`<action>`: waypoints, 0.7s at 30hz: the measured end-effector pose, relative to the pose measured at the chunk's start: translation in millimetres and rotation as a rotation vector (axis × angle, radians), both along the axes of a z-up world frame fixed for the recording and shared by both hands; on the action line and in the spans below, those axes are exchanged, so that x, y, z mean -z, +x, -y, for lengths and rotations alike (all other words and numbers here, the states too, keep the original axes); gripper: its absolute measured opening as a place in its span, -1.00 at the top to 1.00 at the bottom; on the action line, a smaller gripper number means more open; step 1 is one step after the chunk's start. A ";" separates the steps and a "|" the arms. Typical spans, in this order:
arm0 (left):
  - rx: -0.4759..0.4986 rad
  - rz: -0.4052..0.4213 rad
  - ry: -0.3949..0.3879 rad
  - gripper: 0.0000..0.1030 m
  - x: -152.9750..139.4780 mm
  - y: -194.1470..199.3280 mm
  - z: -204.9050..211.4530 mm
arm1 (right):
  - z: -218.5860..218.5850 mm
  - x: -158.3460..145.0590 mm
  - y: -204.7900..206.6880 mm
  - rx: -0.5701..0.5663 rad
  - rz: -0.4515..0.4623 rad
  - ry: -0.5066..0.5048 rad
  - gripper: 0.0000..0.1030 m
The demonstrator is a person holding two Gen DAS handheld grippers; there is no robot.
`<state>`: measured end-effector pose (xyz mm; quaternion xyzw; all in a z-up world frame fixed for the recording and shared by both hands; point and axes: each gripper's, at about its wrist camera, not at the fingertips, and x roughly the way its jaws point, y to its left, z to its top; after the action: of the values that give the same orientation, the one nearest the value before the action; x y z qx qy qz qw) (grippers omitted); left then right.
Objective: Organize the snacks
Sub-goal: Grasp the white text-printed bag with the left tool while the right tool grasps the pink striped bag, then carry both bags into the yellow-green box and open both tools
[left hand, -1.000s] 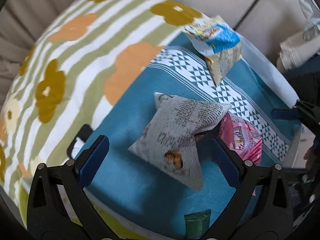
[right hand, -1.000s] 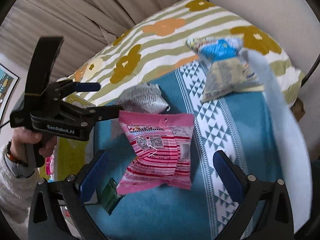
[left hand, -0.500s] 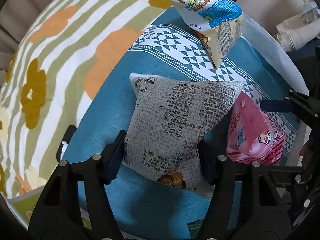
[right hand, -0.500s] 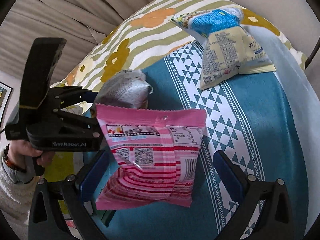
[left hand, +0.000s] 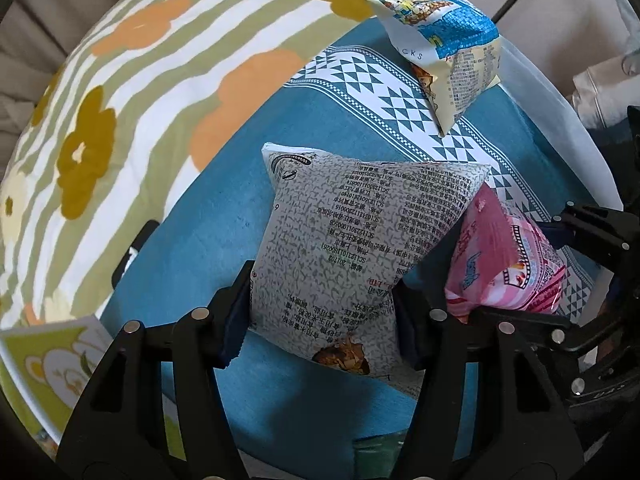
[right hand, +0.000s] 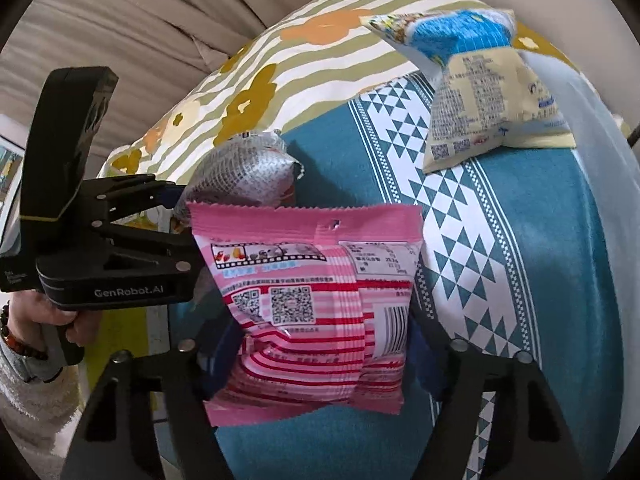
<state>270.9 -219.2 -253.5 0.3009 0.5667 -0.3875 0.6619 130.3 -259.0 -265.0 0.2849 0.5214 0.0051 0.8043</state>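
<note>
With both sets of jaws having just closed, the left gripper (left hand: 322,318) pinching the grey printed snack bag (left hand: 360,248) and the right gripper (right hand: 316,344) the pink snack bag (right hand: 308,304), side by side on the blue cloth (left hand: 200,248), either air-puffed, slippery pouch could squirt loose when lifted.

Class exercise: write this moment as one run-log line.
left gripper: just closed on grey snack bag | right gripper: just closed on pink snack bag | blue-yellow snack bag: untouched on blue cloth
</note>
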 end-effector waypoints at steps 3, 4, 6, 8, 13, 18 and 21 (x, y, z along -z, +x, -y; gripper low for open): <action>-0.022 0.013 -0.007 -0.10 -4.6 -5.3 -3.0 | -0.7 -4.8 -3.3 -0.008 0.012 -0.010 -0.21; -0.032 0.019 -0.011 -0.10 -7.8 -7.9 -4.2 | -0.2 -7.7 -5.4 -0.012 0.021 -0.009 -0.21; -0.052 0.030 -0.022 -0.09 -14.8 -11.7 -6.6 | 0.8 -13.6 -9.8 -0.020 0.033 -0.016 -0.20; -0.068 0.041 -0.033 -0.09 -21.8 -15.7 -8.7 | 2.0 -21.5 -15.8 -0.029 0.046 -0.031 -0.20; -0.121 0.085 -0.066 -0.09 -51.9 -34.3 -16.1 | 6.5 -45.1 -29.2 -0.055 0.080 -0.063 -0.20; -0.198 0.143 -0.111 -0.09 -89.1 -55.2 -30.0 | 8.4 -79.5 -46.2 -0.103 0.134 -0.113 -0.20; -0.260 0.191 -0.136 -0.09 -113.0 -68.2 -43.6 | 8.2 -101.0 -56.3 -0.144 0.168 -0.147 -0.20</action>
<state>202.7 -175.6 -140.5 0.2151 0.5079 -0.3057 0.7761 74.0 -267.2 -164.0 0.1857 0.4701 0.0484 0.8615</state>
